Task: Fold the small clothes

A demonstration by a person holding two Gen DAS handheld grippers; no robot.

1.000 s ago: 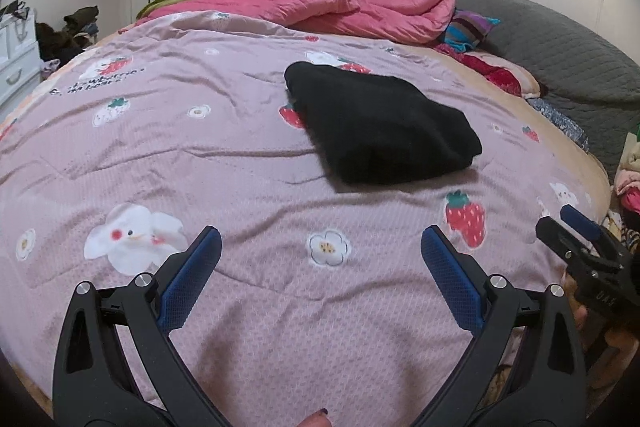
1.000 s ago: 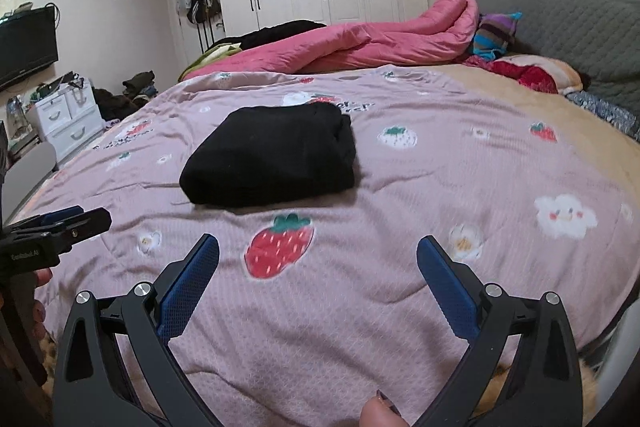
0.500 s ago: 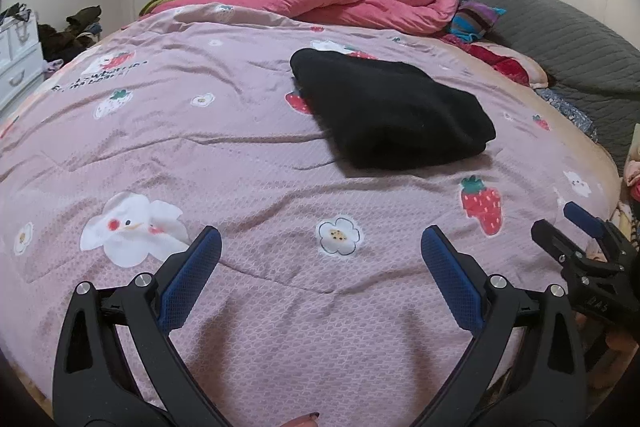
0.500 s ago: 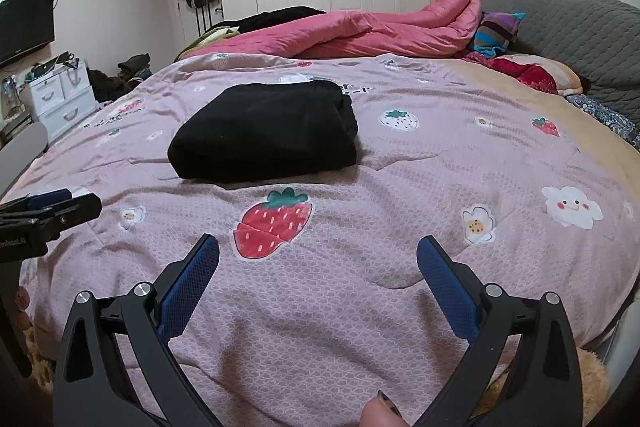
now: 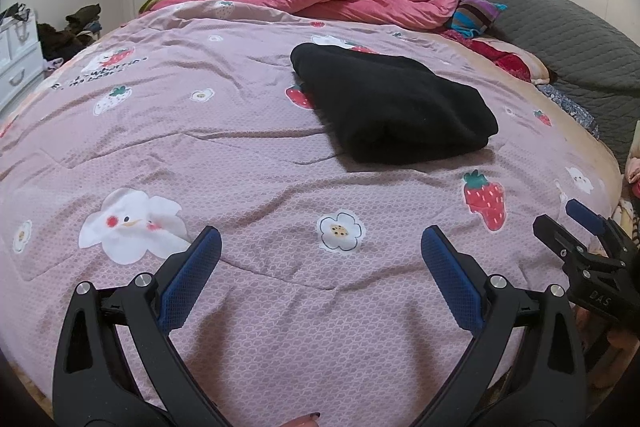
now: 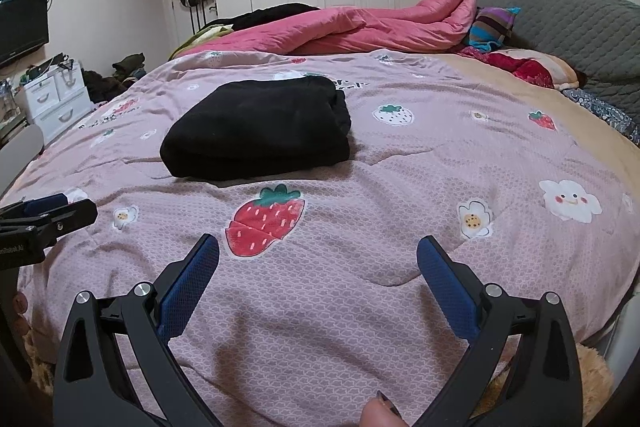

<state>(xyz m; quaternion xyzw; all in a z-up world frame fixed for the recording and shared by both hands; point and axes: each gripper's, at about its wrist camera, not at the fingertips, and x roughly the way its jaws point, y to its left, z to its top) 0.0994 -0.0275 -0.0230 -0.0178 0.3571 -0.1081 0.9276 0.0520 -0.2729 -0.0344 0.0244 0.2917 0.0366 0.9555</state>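
Forward from left wrist: left gripper [image 5: 320, 247] spread wide, holding nothing, above pink quilt [image 5: 240, 155]; folded black garment [image 5: 392, 107] at one o'clock, well apart, nearer than a second ago; right gripper [image 5: 576, 223] at three o'clock by bed edge.

From right wrist: right gripper [image 6: 318, 253] spread wide, empty; folded black garment [image 6: 260, 127] at eleven o'clock; left gripper [image 6: 48, 211] at nine o'clock.

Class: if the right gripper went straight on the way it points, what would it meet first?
Probably the quilt, around the strawberry print just ahead of the open right gripper; the black garment lies farther on, slightly left. Depth is uncertain.
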